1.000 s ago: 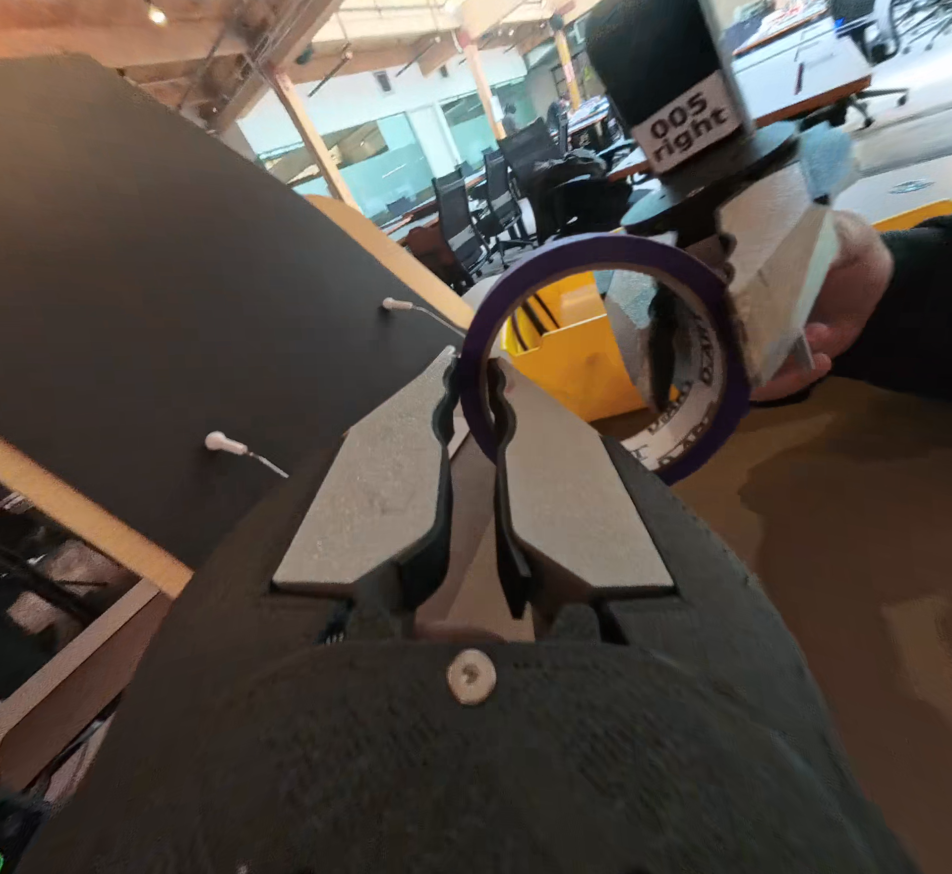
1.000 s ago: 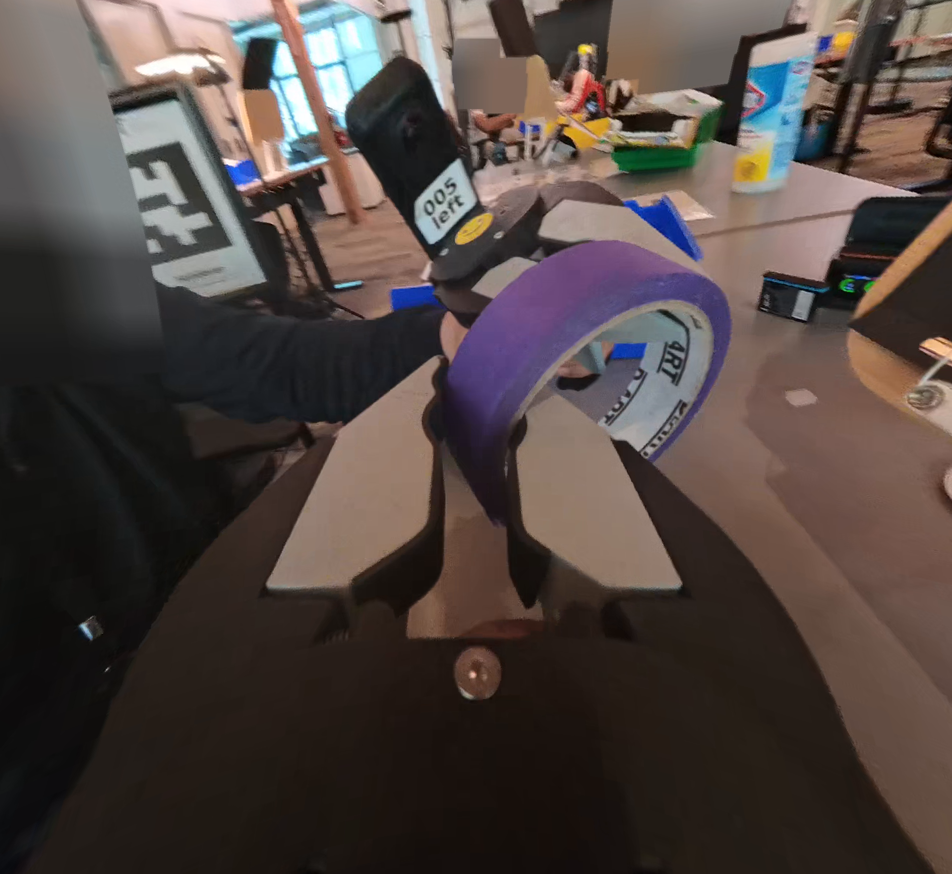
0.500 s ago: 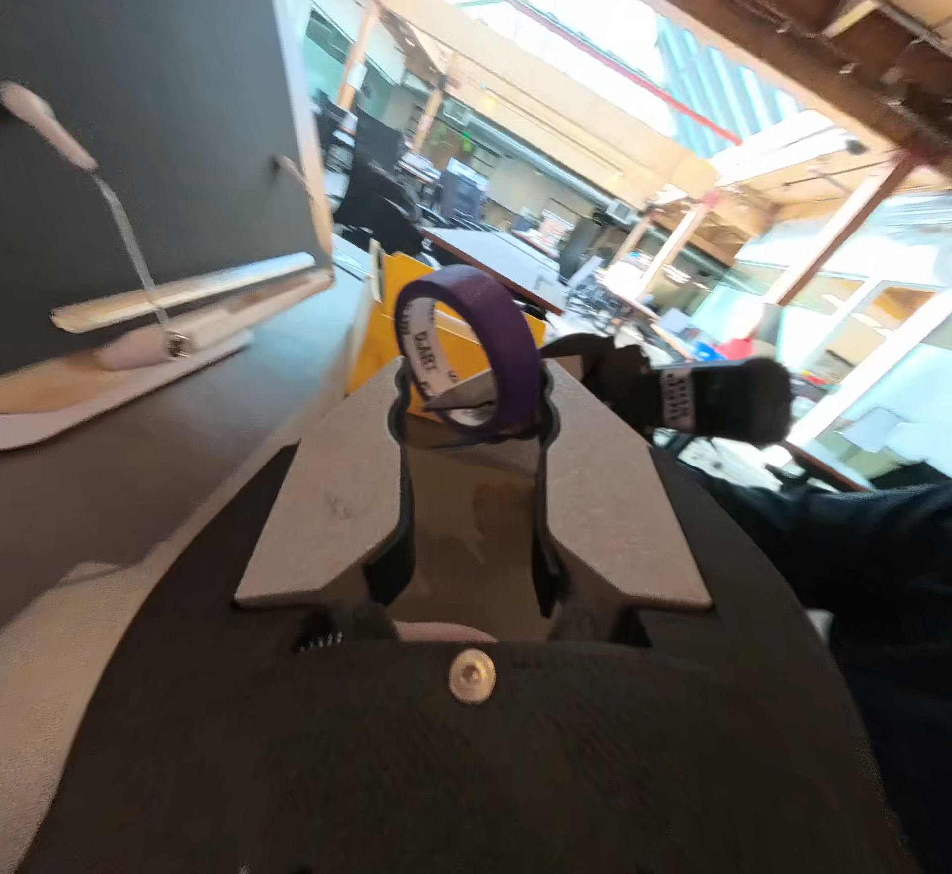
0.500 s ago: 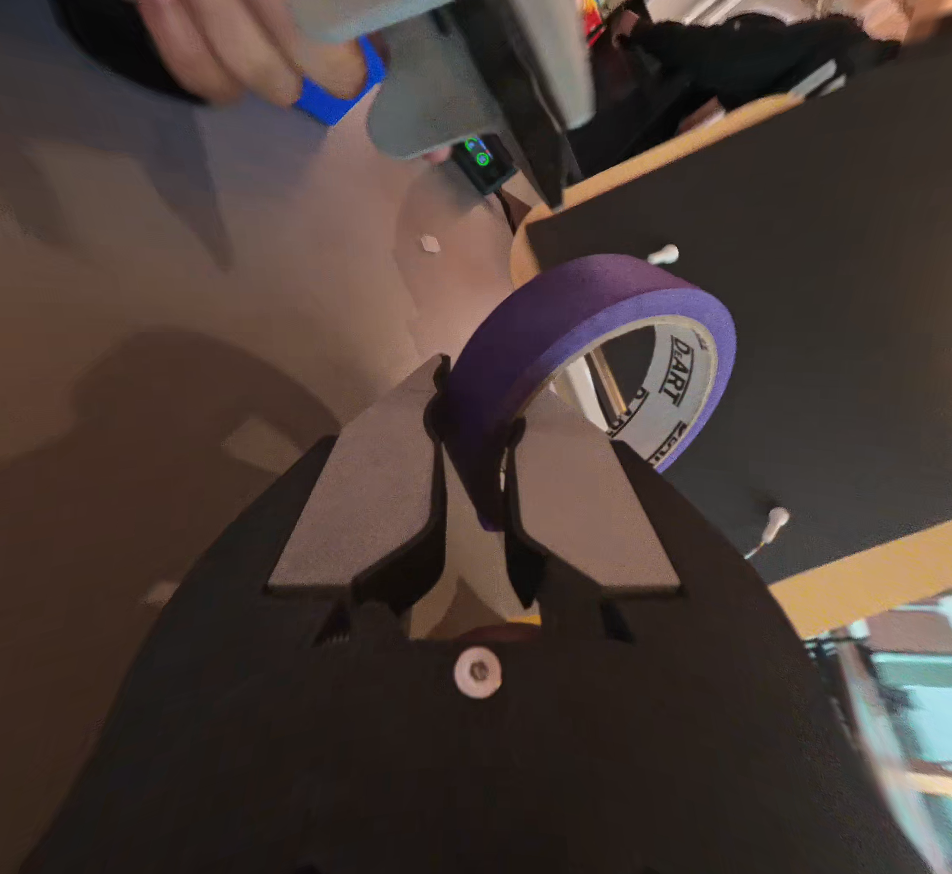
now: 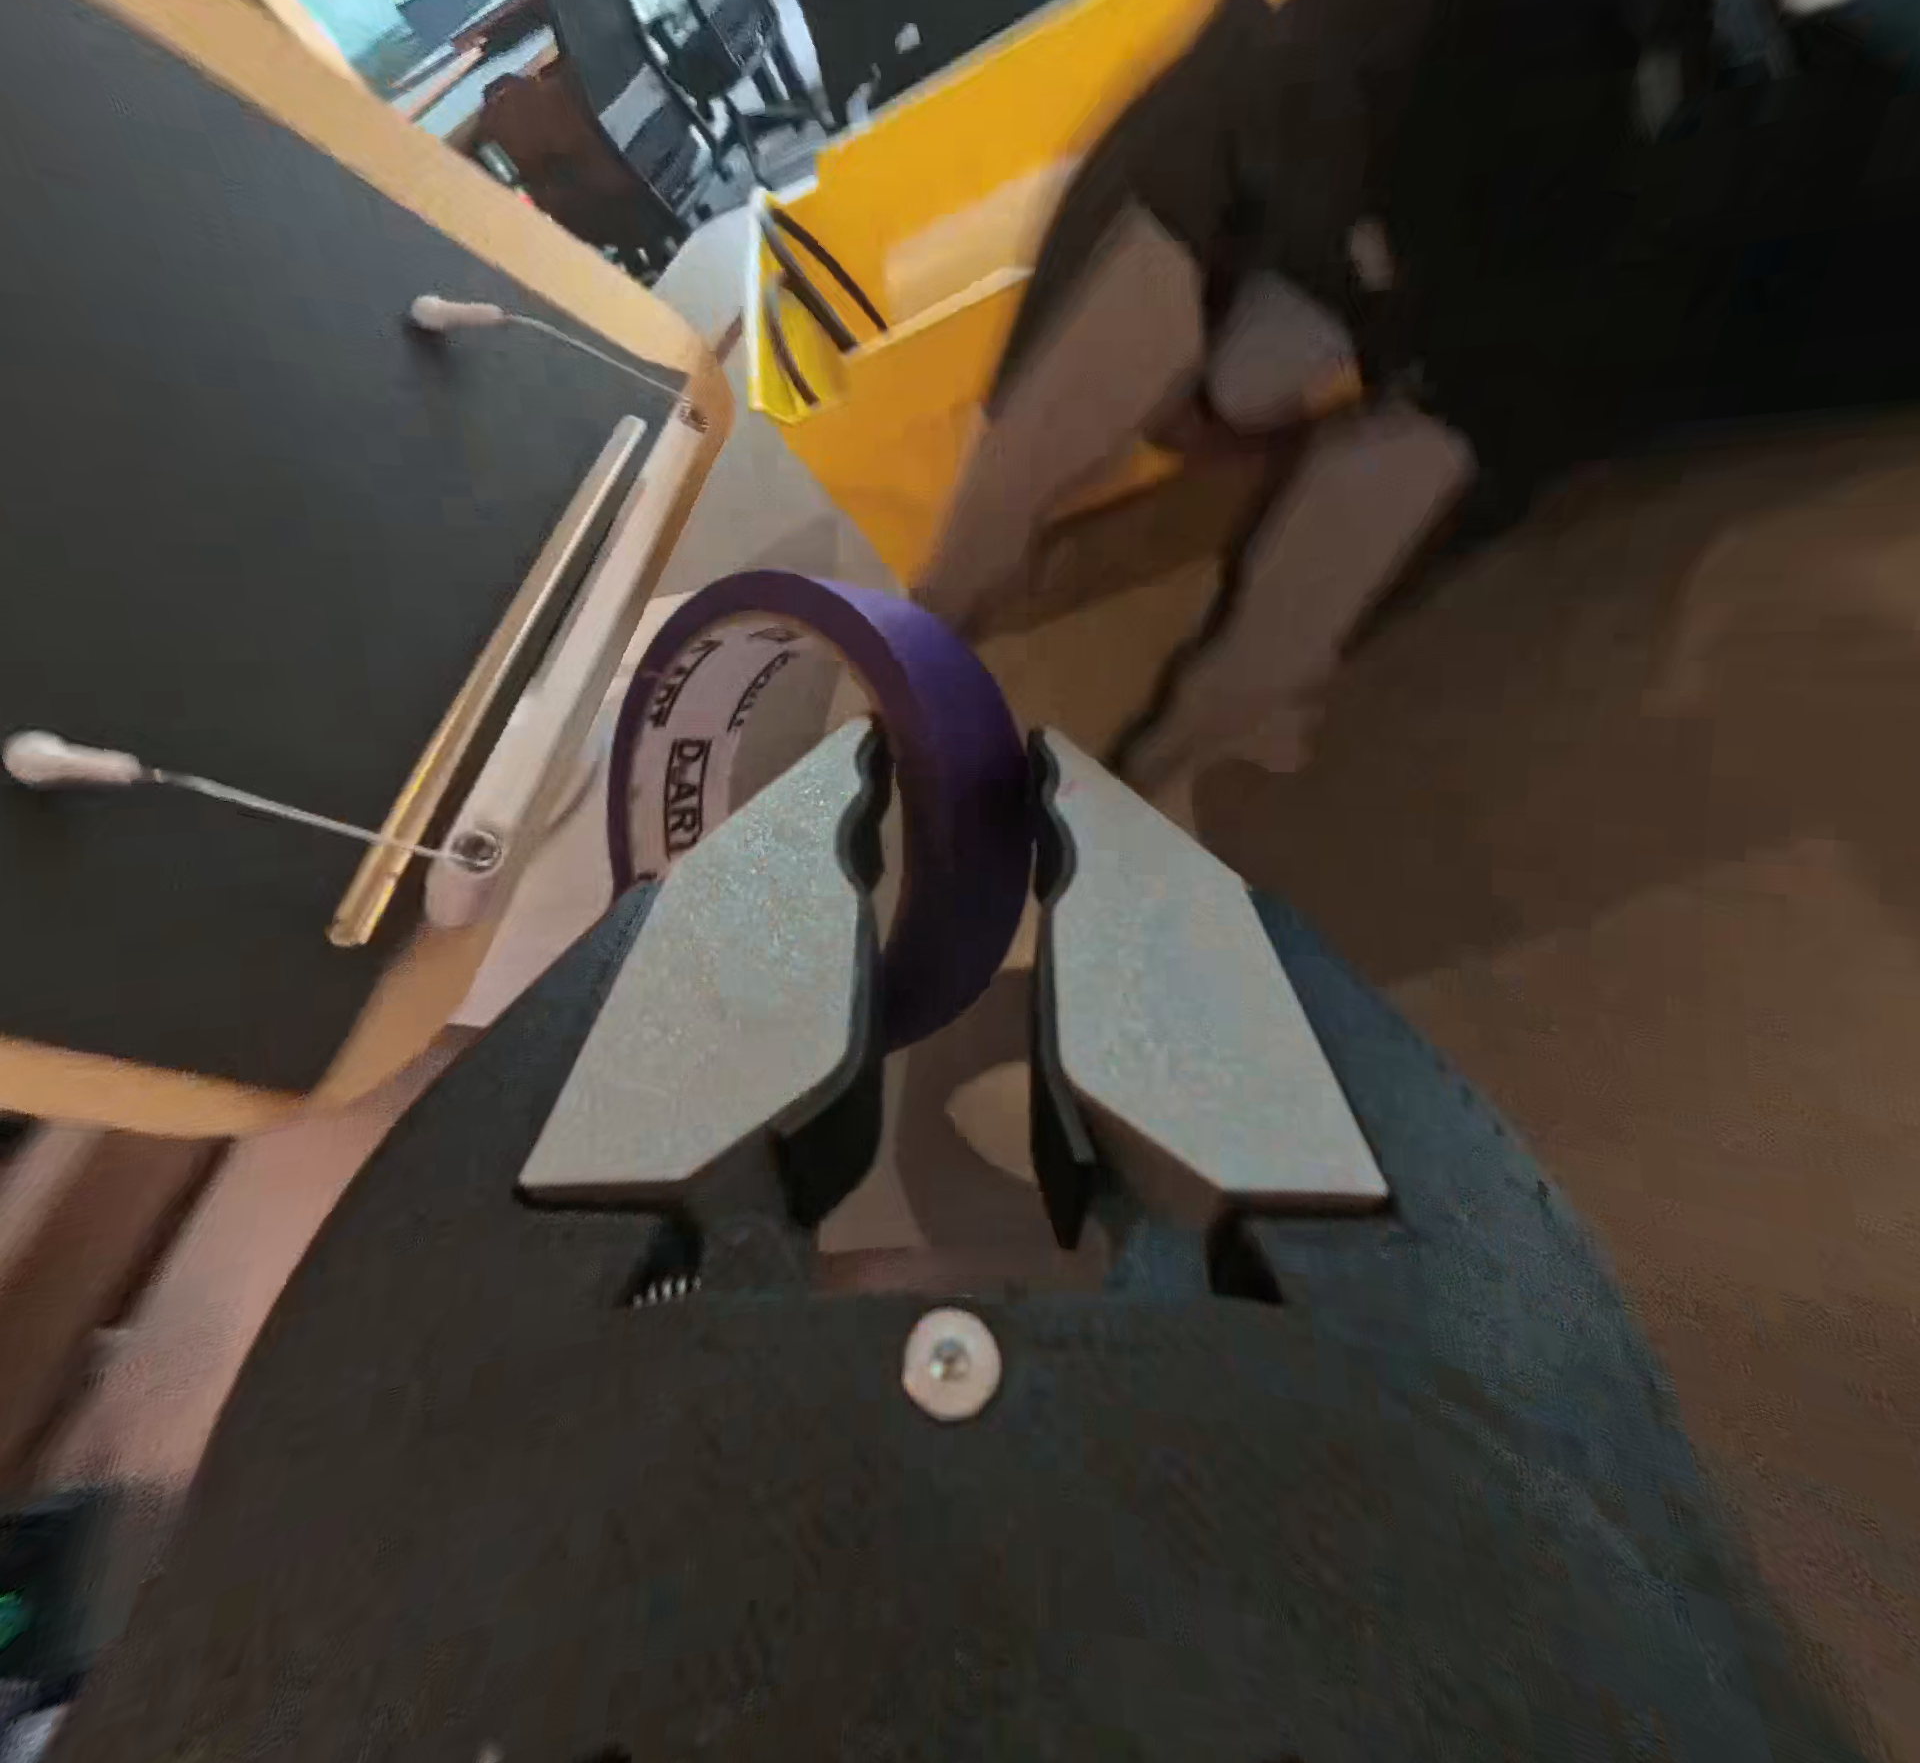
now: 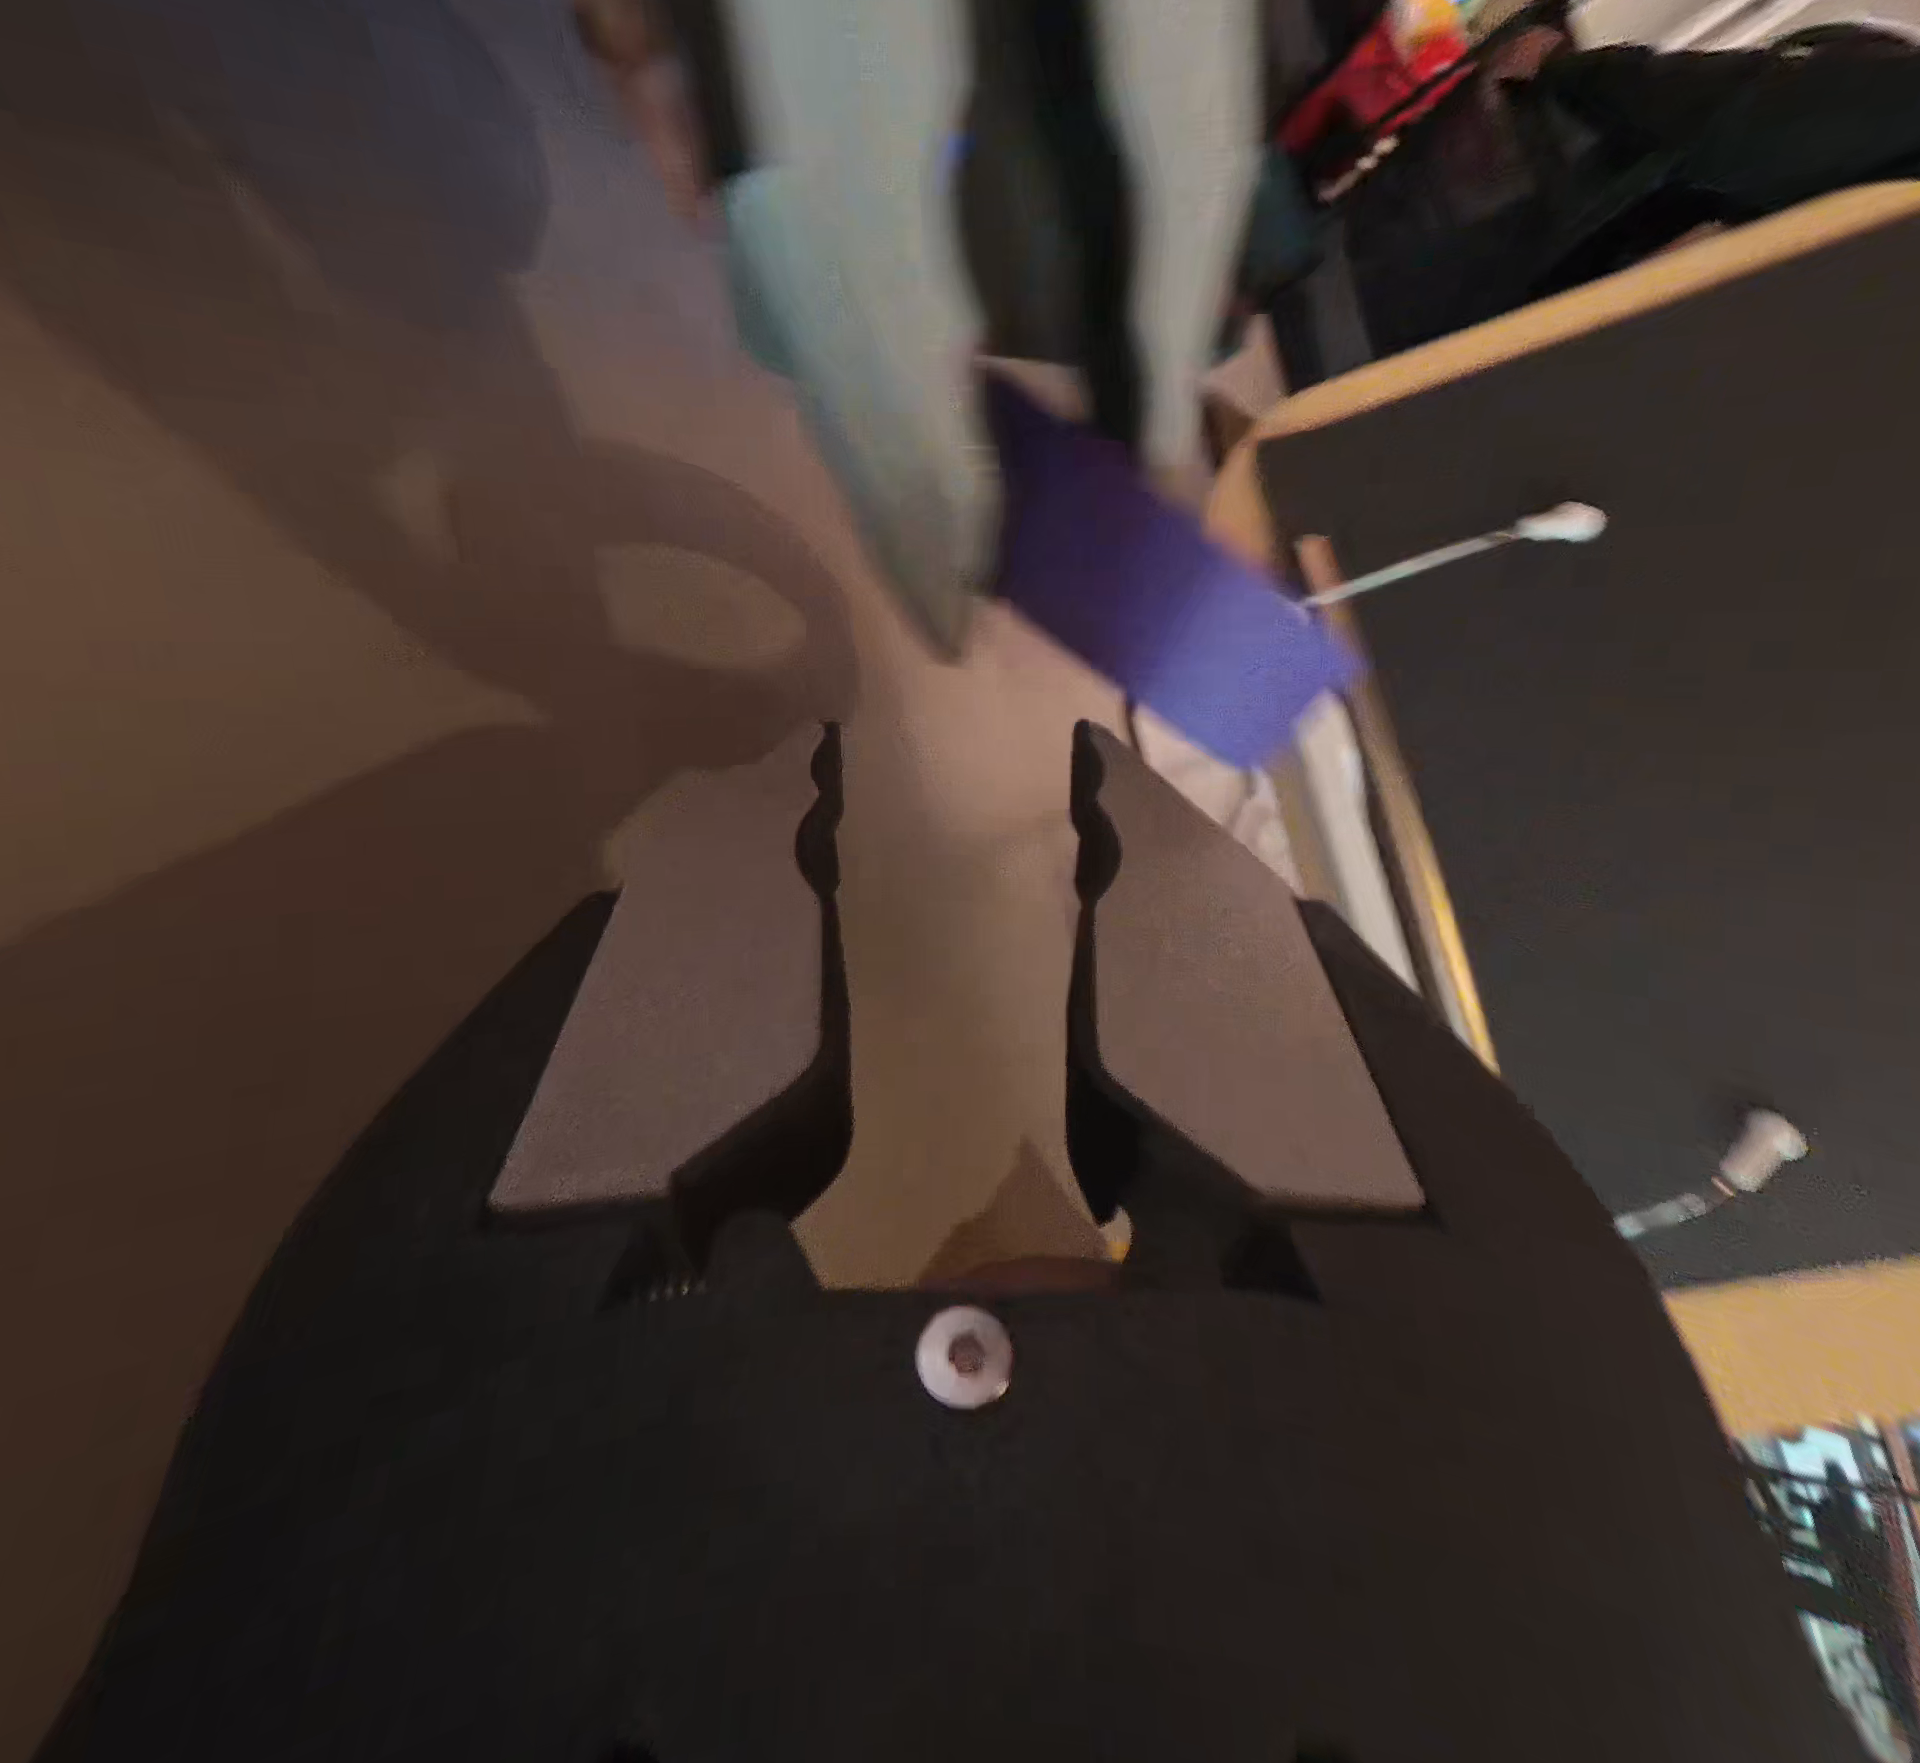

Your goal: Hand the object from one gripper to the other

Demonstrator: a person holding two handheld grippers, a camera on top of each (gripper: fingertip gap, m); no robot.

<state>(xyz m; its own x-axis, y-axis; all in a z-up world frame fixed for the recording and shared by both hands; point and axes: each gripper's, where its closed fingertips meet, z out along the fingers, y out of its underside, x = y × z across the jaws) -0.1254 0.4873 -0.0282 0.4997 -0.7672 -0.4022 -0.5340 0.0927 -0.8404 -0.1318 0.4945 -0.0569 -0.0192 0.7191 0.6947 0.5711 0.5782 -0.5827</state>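
A purple tape roll [image 5: 935,674] with a white inner core stands upright between my left gripper's [image 5: 956,757] pads. Both pads press on its two flat sides, so the left gripper is shut on it. The roll is held above the brown table [image 5: 1610,882]. My right gripper [image 6: 951,747] is open and empty, a short way back from the roll. In the right wrist view the roll [image 6: 1164,591] is a blurred purple shape between the left gripper's grey fingers [image 6: 883,425]. The right gripper's blurred grey fingers [image 5: 1309,570] show beyond the roll in the left wrist view.
A black board with a wooden edge [image 5: 260,518] and white pegs [image 5: 62,763] stands to the left of the roll; it is at the right in the right wrist view [image 6: 1662,726]. A yellow bin [image 5: 935,259] stands behind. Office chairs and desks are farther off.
A second ago both grippers pinched the roll's band. The left let go, turned and closed across the roll's width. The right has now opened, released the roll and drawn back.
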